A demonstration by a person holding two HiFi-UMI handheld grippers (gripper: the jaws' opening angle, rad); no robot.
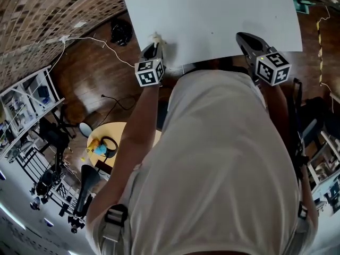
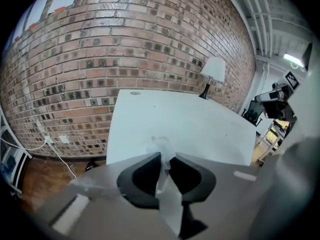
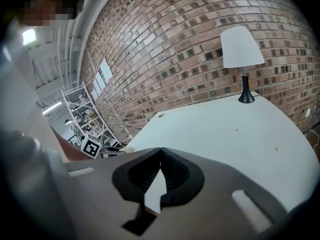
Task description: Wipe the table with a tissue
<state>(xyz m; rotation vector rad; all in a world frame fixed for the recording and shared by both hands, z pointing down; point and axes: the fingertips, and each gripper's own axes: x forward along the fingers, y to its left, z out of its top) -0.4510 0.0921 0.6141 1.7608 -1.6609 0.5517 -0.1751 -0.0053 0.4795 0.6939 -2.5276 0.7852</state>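
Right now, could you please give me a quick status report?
Left gripper shut on tissue, at the near edge of the table. Right gripper shut, nothing in it. Only a lamp ahead, at the far end.

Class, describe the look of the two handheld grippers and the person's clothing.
The left gripper and right gripper have grey bodies and black curved jaws. Each carries a white cube with black square markers. The person wears a pale shirt.
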